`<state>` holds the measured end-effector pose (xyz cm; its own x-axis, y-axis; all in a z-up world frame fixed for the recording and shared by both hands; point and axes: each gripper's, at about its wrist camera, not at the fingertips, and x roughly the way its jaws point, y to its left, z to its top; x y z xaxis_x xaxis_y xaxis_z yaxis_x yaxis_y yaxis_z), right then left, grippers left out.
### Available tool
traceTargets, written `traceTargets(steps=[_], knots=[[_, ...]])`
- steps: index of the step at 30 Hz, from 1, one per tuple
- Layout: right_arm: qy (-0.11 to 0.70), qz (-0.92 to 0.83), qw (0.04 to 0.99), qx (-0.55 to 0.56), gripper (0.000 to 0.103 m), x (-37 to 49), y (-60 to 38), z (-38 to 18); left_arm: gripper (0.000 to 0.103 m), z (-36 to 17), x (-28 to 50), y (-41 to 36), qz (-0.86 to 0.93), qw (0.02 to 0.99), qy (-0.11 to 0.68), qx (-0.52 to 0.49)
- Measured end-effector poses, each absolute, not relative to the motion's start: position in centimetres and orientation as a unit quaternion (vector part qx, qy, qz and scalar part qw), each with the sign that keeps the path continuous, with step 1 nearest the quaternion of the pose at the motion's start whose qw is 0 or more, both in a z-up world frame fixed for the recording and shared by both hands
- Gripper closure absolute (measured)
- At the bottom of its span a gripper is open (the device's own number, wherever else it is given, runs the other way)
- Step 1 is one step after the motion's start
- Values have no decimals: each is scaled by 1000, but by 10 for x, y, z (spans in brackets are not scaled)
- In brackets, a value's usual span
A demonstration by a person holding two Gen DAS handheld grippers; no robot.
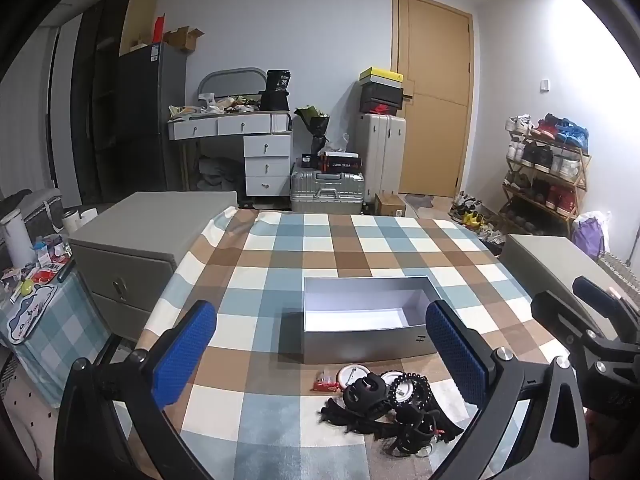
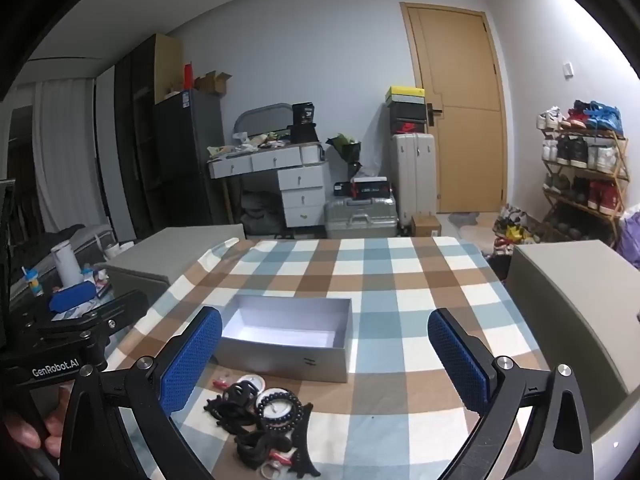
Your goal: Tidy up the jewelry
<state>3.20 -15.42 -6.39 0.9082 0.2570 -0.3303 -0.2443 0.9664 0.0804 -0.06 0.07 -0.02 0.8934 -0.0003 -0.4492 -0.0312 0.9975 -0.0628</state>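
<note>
A: Left wrist view. Left gripper [image 1: 320,354], jaws spread wide, holding nothing. Grey box [image 1: 366,318] sits open at frame centre on the checked worktop [image 1: 280,264]. Jewelry pile [image 1: 390,410] lies lower centre, just in front of the box: black beaded bracelet [image 1: 412,390], black tangled pieces, a red item. Right gripper [image 1: 592,320] shows at the right edge.

B: Right wrist view. Right gripper [image 2: 325,354], jaws wide apart, also holding nothing. Box [image 2: 286,342] is centre-left; pile [image 2: 264,420] lower left, near the left blue pad [image 2: 188,360]. Left gripper [image 2: 72,316] at the left edge.
</note>
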Motion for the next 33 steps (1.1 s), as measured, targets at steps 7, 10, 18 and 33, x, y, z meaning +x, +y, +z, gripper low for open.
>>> traceTargets(steps=[7, 10, 18, 33], knots=[[163, 129, 978, 20, 0, 28, -154, -62, 1, 4, -4, -4, 12, 974, 225, -22], [160, 132, 978, 18, 0, 26, -151, -59, 1, 3, -1, -3, 12, 973, 228, -21], [159, 134, 978, 15, 0, 24, -154, -55, 1, 2, -3, -1, 11, 975, 221, -22], [161, 144, 976, 14, 0, 24, -152, -58, 1, 2, -6, 1, 5, 974, 226, -29]])
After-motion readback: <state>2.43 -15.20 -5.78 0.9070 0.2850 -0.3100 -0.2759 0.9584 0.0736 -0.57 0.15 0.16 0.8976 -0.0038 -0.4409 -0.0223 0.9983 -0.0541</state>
